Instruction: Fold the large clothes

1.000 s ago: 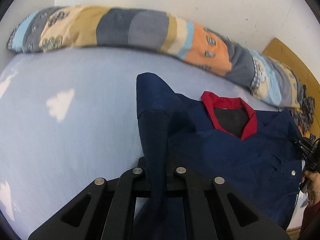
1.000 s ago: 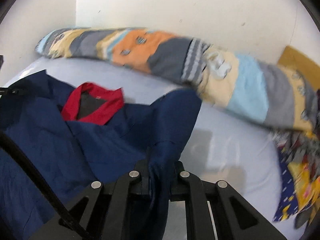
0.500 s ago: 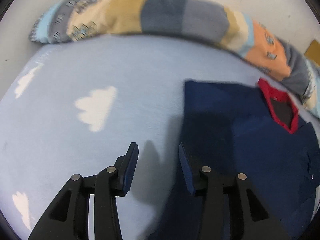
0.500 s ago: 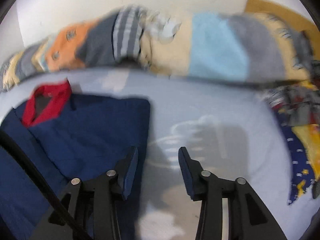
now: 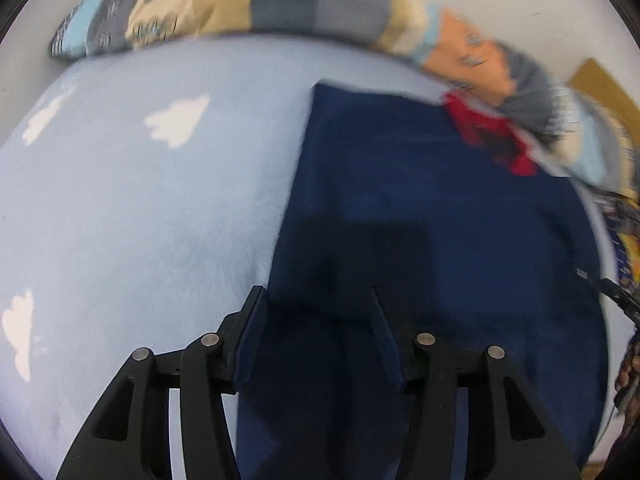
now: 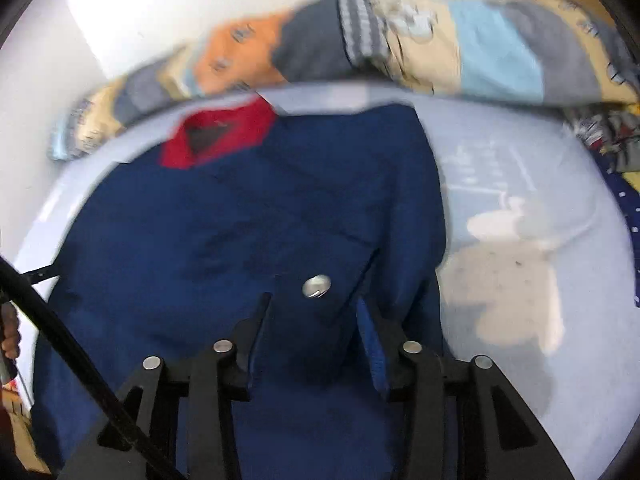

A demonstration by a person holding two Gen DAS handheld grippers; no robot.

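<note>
A navy blue shirt [image 5: 440, 220] with a red collar [image 5: 496, 136] lies flat on the light blue bed sheet [image 5: 120, 200], both side parts folded in over its front. My left gripper [image 5: 316, 332] is open and empty over the shirt's left folded edge. In the right wrist view the shirt [image 6: 240, 232] and its red collar [image 6: 216, 132] fill the middle. My right gripper [image 6: 314, 336] is open and empty above the shirt's right part, near a silver snap button [image 6: 317, 285]. Both views are blurred.
A long patchwork quilt roll [image 5: 280, 12] lies along the wall behind the shirt, also in the right wrist view [image 6: 440, 48]. A pile of patterned clothes [image 6: 612, 148] lies at the right. White cloud prints [image 5: 178, 122] mark the sheet. A black cable [image 6: 60, 336] crosses the lower left.
Both grippers let go of the shirt's sides, which now lie folded flat. Since half a second ago both grippers have swung inward over the shirt.
</note>
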